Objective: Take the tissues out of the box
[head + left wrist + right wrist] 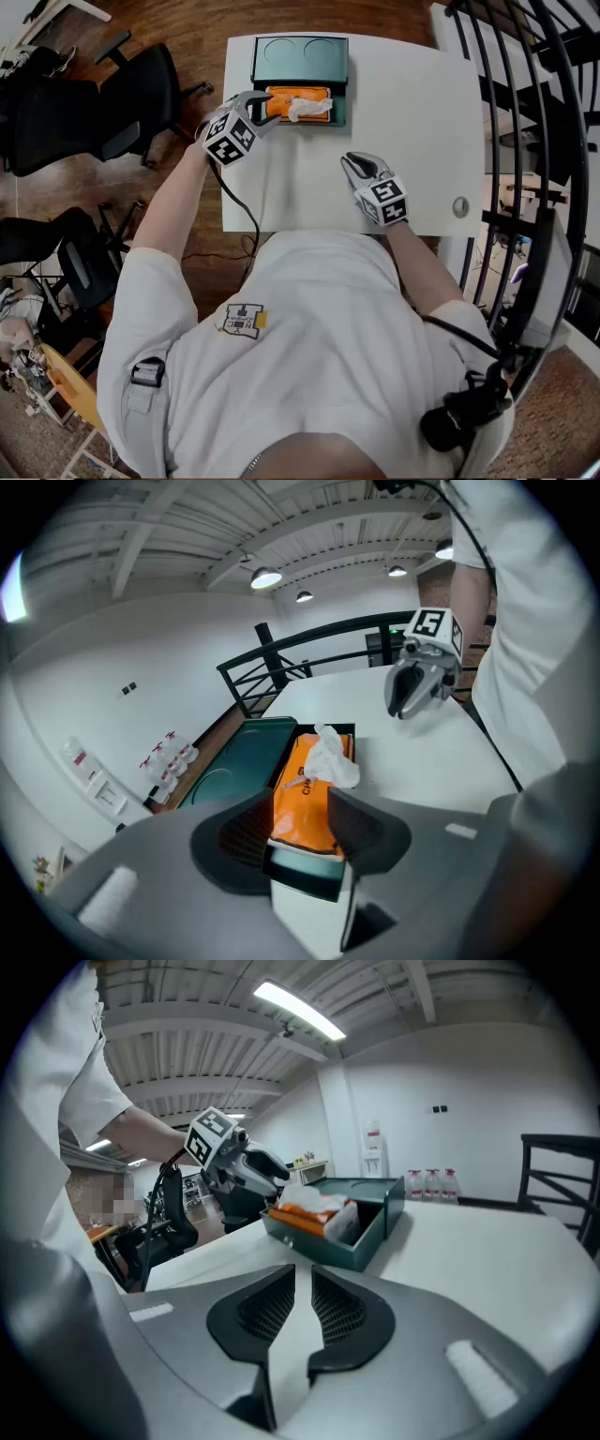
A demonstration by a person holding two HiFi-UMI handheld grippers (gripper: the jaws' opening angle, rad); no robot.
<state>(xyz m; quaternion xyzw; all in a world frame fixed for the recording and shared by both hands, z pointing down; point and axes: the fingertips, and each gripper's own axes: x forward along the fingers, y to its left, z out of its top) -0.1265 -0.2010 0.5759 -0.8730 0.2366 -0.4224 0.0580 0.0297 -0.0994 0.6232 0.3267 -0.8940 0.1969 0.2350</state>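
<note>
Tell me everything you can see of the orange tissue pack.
The orange tissue pack is a glossy soft-plastic packet with dark print, lying flat in the open green box on the white table. A crumpled white tissue sticks out of its top. The left gripper straddles its end, jaws apart; contact unclear.

The only lettering I can read from here is on the orange tissue pack (305, 794), which lies in the green box (234, 761) at the far edge of the bench (412, 112). It has dark capitals beginning "CH", and the rest is hidden. The cubes on the left gripper (267, 108) and right gripper (354, 161) carry black-and-white square marker patterns. The emblem (242, 321) on the person's shirt is too small to read. The wall notices (105, 794) are too blurred.
</note>
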